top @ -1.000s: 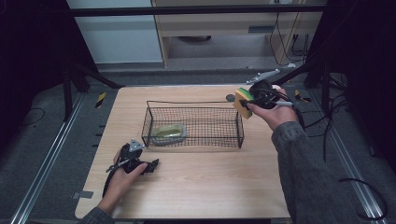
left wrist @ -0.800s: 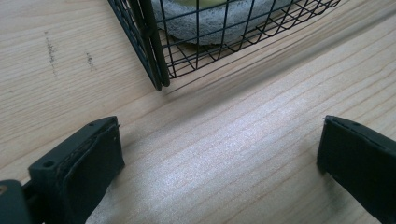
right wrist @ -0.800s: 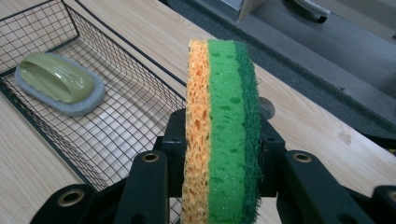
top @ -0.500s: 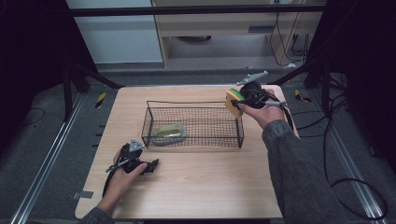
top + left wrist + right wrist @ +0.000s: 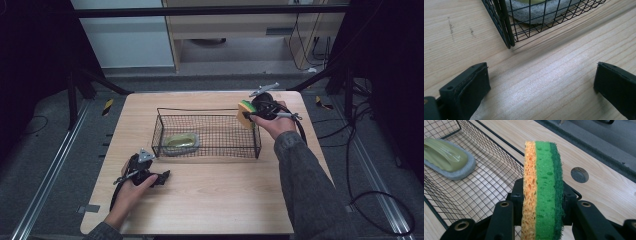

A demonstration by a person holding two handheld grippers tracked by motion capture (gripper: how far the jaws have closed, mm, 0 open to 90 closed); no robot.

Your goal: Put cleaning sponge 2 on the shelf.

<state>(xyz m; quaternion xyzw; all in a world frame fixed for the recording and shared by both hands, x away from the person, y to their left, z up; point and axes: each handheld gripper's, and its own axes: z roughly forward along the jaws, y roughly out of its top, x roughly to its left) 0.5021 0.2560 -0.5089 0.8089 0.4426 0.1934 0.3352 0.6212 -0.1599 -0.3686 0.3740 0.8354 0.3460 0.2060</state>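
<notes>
A layered sponge (image 5: 542, 192), orange, light green and dark green, stands on edge between my right gripper's (image 5: 541, 202) jaws, which are shut on it. In the high view the sponge (image 5: 245, 113) hangs just over the right end of the black wire basket (image 5: 207, 132). Inside the basket at its left lies a green-handled grey scrubber (image 5: 181, 142), also the scrubber (image 5: 447, 157) in the right gripper view. My left gripper (image 5: 162, 177) rests on the table in front of the basket's left corner (image 5: 507, 37), jaws wide open with bare wood between them.
The wooden table (image 5: 215, 200) has free room in front of the basket. A round hole (image 5: 579, 174) sits in the tabletop near the far right edge. Cables (image 5: 360, 150) trail on the floor at the right.
My right gripper has carried the sponge leftward and slightly nearer, from the table's right rear corner to the basket's right end. The left gripper has stayed put.
</notes>
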